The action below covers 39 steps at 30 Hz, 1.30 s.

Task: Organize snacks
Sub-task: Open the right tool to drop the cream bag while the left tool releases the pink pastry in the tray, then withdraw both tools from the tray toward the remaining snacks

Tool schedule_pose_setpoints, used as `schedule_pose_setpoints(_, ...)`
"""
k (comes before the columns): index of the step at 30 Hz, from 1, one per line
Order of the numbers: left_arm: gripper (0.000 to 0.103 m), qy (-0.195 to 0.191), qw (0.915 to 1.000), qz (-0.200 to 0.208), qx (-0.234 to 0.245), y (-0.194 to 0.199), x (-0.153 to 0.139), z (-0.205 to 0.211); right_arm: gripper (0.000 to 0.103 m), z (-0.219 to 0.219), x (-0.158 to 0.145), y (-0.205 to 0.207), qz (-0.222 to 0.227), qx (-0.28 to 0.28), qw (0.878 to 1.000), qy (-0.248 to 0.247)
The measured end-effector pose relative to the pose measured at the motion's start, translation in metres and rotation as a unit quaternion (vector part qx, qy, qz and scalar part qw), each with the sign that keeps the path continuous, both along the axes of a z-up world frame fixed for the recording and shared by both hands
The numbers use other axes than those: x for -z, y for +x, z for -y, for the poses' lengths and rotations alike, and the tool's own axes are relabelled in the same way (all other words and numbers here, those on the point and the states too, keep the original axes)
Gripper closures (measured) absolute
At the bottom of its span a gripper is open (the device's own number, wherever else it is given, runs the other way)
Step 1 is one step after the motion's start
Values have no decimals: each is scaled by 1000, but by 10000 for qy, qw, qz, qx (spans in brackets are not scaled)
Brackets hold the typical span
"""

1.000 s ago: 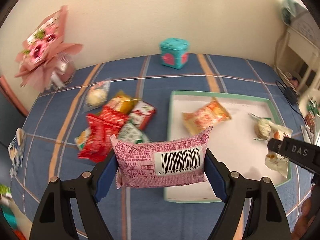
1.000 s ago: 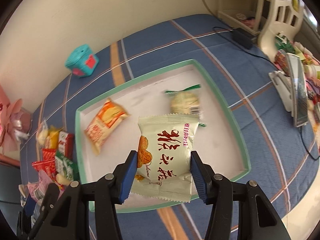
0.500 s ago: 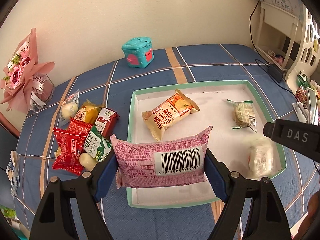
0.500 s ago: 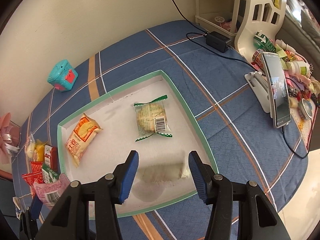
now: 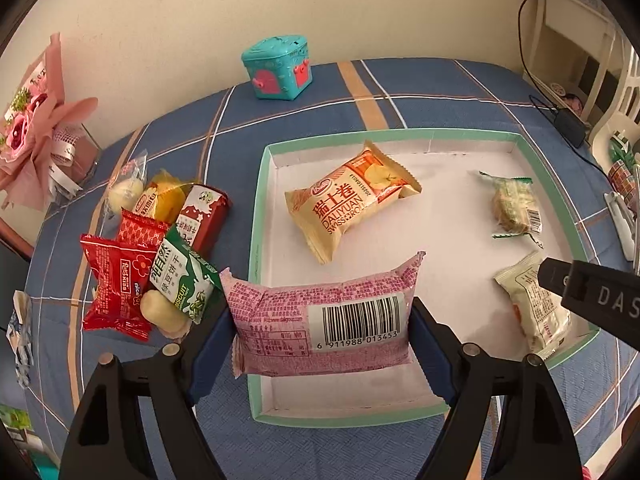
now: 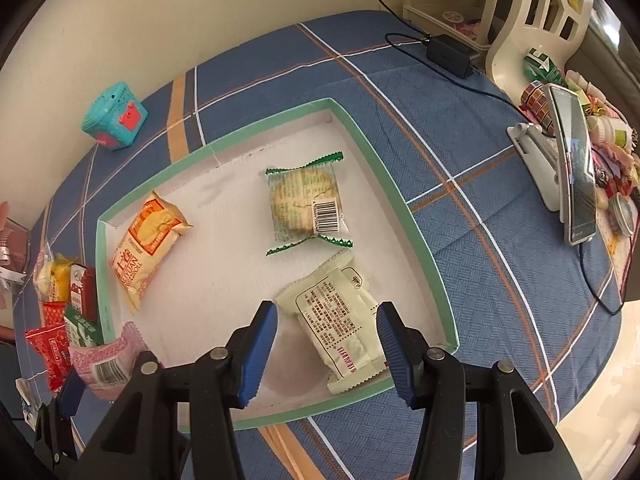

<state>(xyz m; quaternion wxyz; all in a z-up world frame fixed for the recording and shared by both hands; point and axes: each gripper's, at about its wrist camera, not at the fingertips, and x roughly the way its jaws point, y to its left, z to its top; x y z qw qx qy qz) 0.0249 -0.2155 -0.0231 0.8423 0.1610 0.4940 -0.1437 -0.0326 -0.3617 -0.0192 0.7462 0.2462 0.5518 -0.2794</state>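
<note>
My left gripper (image 5: 320, 340) is shut on a pink snack packet (image 5: 288, 308) with a barcode, held above the near left corner of the green-rimmed white tray (image 5: 256, 240). My right gripper (image 6: 326, 340) is open over the tray's near right corner (image 6: 424, 248). Below its fingers a white packet (image 6: 340, 320) lies flat on the tray floor. An orange Swiss-roll packet (image 5: 348, 204) and a clear green-edged packet (image 5: 514, 204) also lie in the tray. In the right wrist view the pink packet (image 6: 104, 360) shows at the lower left.
A pile of loose snacks (image 5: 152, 256) lies on the blue checked cloth left of the tray. A teal box (image 5: 280, 68) stands near the wall and a pink bouquet (image 5: 32, 128) at far left. A phone on a stand (image 6: 576, 168), a charger (image 6: 452, 56) and clutter sit right.
The right gripper let go of the white packet, which now lies in the tray. Both grippers came lower. The left one carried the pink packet over the tray's corner.
</note>
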Motion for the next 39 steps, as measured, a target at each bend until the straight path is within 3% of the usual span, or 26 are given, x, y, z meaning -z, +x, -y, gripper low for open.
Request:
schedule_pose_setpoints(14, 2, -189, 9998, -44, -55, 1, -8, -5, 47, -2, -2, 3, 26, -59, 10000, 7)
schedule_pose_setpoints(21, 2, -399, 9972, -229, -591, 13, -16, -30, 47, -2, -4, 2, 36, -50, 10000, 5)
schedule_pose_setpoints(25, 2, -497, 9898, -267, -1309, 26, -19, -62, 47, -2, -5, 2, 27, -71, 10000, -5)
schedule_pose_setpoints(31, 2, -767, 9690, -456, -2304, 41, -20, -120, 48, -14, -5, 8, -12, -265, 9996, -67)
schedule_pose_setpoints(39, 2, -842, 9510, -526, -2928, 49, -19, -167, 48, -46, -5, 21, -5, -784, 9968, -120)
